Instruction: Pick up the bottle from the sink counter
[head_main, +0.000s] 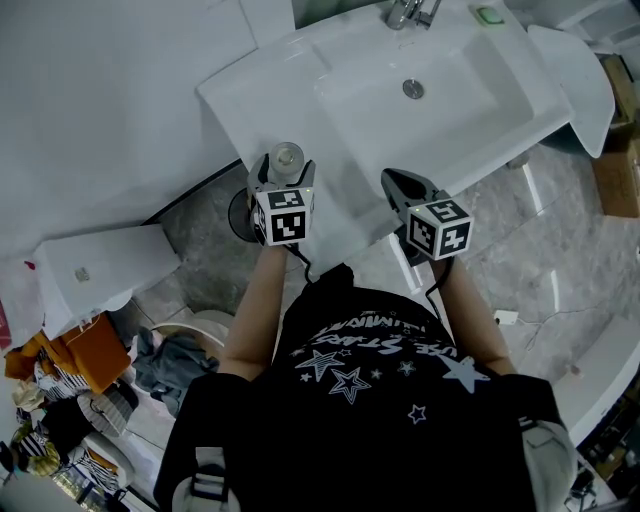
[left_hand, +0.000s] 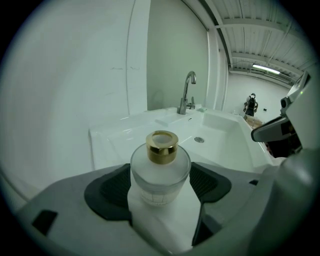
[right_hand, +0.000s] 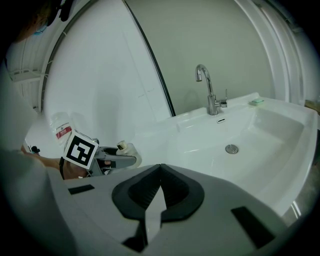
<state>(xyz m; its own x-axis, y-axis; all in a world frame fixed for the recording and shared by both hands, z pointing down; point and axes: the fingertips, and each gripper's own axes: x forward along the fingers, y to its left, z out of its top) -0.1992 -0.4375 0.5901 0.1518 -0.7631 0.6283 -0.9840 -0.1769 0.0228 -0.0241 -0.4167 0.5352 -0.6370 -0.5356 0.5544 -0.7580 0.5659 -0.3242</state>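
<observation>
Bottle (left_hand: 160, 167), frosted with a gold cap, is clamped upright between the jaws of the left gripper (left_hand: 160, 181) at the front left corner of the sink surface (head_main: 260, 95). The grasp is judged made. Whether the bottle is lifted clear cannot be told. The right gripper (right_hand: 159, 170) is held nearby, jaws closed on nothing.

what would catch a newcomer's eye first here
The frosted bottle with a gold cap stands out first, clamped by the left gripper at the front left edge of the white sink counter. Beside it the right gripper hangs shut and empty, before the basin and its chrome faucet.
</observation>
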